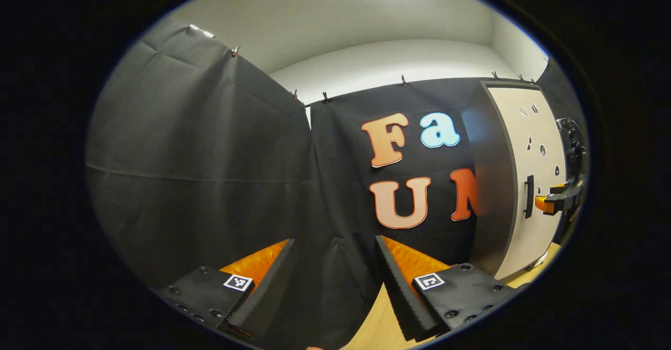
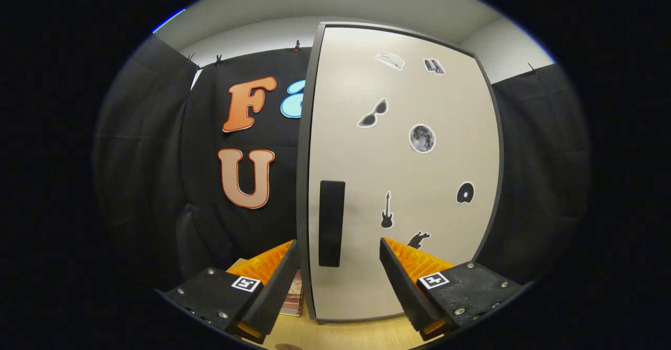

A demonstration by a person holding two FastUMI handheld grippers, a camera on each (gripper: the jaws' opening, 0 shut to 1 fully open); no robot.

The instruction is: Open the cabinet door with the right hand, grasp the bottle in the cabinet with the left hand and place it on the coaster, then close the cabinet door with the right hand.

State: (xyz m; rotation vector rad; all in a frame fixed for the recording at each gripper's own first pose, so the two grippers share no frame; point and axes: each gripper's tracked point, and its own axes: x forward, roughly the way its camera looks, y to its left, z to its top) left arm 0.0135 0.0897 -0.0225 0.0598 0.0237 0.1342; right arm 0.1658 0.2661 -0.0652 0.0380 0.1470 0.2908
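The cabinet stands upright on the table with its beige door shut, so its inside is hidden. Small stickers dot the door. A black vertical handle sits near the door's left edge. My right gripper is open, and the handle lies between its fingers, a little ahead of the tips. In the left gripper view the cabinet is at the far right, and the right gripper reaches toward its handle. My left gripper is open, holds nothing and faces the black cloth wall.
The wooden table top runs under the cabinet. A flat brownish stack lies at the cabinet's lower left corner. Black cloth walls close the booth at the left and the back.
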